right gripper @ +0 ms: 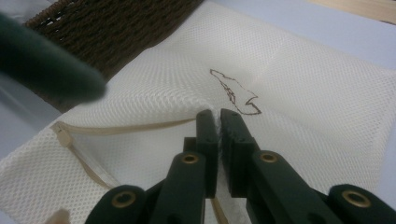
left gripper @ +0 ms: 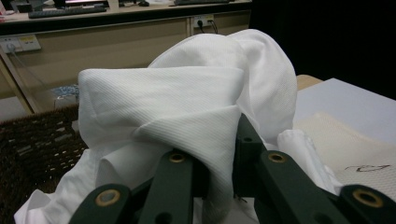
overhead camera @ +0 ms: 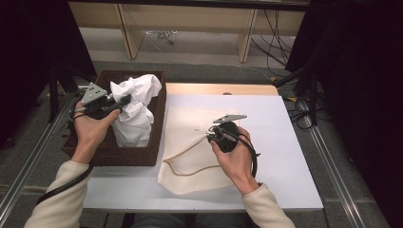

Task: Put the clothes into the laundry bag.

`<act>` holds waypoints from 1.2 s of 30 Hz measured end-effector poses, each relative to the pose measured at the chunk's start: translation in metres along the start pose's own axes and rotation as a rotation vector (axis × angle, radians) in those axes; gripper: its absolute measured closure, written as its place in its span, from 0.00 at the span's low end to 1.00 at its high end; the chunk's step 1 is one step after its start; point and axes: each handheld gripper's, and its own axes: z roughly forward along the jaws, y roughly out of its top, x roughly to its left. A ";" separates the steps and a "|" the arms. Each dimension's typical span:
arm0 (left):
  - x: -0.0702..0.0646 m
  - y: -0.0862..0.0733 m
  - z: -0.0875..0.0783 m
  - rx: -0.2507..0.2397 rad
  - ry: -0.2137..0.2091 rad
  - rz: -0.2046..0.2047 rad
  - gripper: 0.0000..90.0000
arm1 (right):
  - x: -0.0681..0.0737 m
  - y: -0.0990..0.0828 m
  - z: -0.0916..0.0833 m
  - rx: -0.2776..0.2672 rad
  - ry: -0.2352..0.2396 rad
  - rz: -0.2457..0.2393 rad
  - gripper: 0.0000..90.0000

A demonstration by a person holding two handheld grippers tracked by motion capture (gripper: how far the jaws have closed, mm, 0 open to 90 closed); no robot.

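Lower centre of the high view: the right tongs [overhead camera: 209,136] are clamped on the top layer of a cream mesh laundry bag [overhead camera: 190,152] beside its zipper [right gripper: 88,133], pinching the fabric upward, apparently to hold the mouth ready for loading. The bag lies flat on the white surface [overhead camera: 285,156]. Farther off, at upper left, the left tongs [overhead camera: 124,100] grip a crumpled white garment [overhead camera: 135,111] above the brown wicker basket [overhead camera: 157,118], lifted clear, presumably for transfer into the bag.
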 end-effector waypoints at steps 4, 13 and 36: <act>-0.003 0.008 -0.009 -0.039 -0.004 -0.001 0.89 | -0.001 0.000 0.000 -0.010 0.000 -0.005 0.97; -0.011 0.027 -0.029 -0.108 -0.018 0.011 0.89 | -0.001 0.000 -0.002 -0.014 -0.008 -0.001 0.97; -0.050 0.059 -0.077 -0.243 -0.115 0.099 0.89 | -0.001 0.000 -0.002 -0.017 0.003 0.000 0.97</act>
